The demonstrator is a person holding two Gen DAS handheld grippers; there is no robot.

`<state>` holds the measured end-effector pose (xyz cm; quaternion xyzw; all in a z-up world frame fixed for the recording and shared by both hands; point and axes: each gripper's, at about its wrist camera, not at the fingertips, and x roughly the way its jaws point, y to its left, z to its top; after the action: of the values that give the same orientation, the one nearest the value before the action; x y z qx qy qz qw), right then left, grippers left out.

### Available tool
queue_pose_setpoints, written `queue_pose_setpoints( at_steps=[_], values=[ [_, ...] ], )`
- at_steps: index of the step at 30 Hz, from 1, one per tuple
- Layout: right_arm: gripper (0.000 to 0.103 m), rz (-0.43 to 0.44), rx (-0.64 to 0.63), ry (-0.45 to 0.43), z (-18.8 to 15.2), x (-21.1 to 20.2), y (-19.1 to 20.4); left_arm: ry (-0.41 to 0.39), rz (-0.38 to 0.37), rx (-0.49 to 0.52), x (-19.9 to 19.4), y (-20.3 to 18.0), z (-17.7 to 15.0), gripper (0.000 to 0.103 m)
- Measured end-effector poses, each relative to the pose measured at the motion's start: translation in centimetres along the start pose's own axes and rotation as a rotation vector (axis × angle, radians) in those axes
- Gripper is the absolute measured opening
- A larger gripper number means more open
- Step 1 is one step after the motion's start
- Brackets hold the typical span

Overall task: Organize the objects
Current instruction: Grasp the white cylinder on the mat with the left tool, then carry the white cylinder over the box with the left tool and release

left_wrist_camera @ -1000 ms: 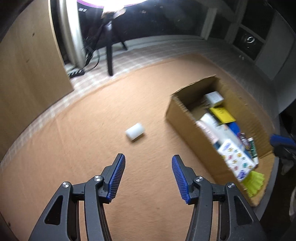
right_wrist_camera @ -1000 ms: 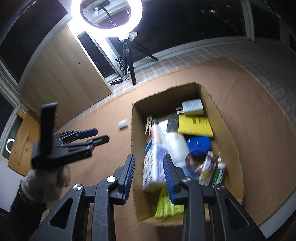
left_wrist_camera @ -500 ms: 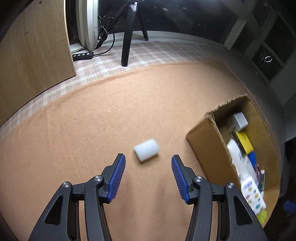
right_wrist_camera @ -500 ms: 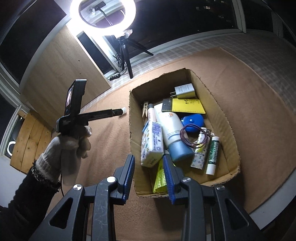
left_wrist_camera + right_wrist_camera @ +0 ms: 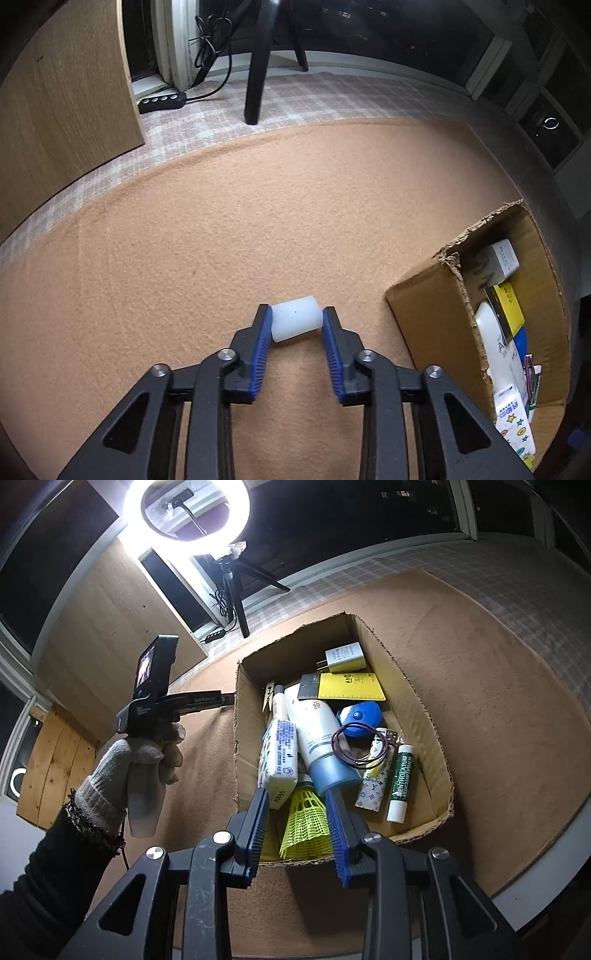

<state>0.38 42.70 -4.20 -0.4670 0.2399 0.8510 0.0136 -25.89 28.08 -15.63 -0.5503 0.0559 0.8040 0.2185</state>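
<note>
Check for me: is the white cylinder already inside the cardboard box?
No, the white cylinder lies on the brown mat between the left gripper's pads, outside the cardboard box.

A lit ring light (image 5: 186, 515) stands on a black tripod (image 5: 236, 590) at the far edge of the table (image 5: 221, 229), which is covered by a tan felt mat (image 5: 498, 686). Beyond the mat a strip of pale checked cloth (image 5: 332, 99) shows. One tripod leg (image 5: 258, 62) rests on that cloth. Just beside it lies a black inline controller with a row of buttons (image 5: 162, 101), its cable (image 5: 214, 44) looping up toward a white window frame (image 5: 173, 40). A light wooden board (image 5: 62, 99) leans upright at the left. Behind everything, a dark window pane (image 5: 351, 520) shows small points of light.
</note>
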Motion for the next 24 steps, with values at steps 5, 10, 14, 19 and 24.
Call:
queue_pose_setpoints(
  at_steps=[5,10,14,19,24],
  values=[
    [0.029,0.004,-0.006,0.005,0.0,0.2,0.2,-0.007,0.019,0.024,-0.1,0.1,-0.3,0.024],
    [0.029,0.005,-0.015,0.002,-0.1,0.2,0.5,-0.016,0.02,0.025,-0.7,0.3,-0.4,0.014],
    [0.029,-0.003,-0.021,-0.009,-0.1,0.0,0.5,-0.046,0.01,0.055,-2.5,-0.3,-0.6,0.014],
    [0.029,-0.015,-0.031,-0.028,-0.1,-0.6,0.5,-0.093,-0.034,0.103,-5.5,-2.5,-1.2,0.014],
    [0.029,-0.03,-0.032,-0.038,-0.3,-0.9,0.3,-0.135,-0.088,0.199,-8.5,-6.7,-2.2,0.014]
  ],
)
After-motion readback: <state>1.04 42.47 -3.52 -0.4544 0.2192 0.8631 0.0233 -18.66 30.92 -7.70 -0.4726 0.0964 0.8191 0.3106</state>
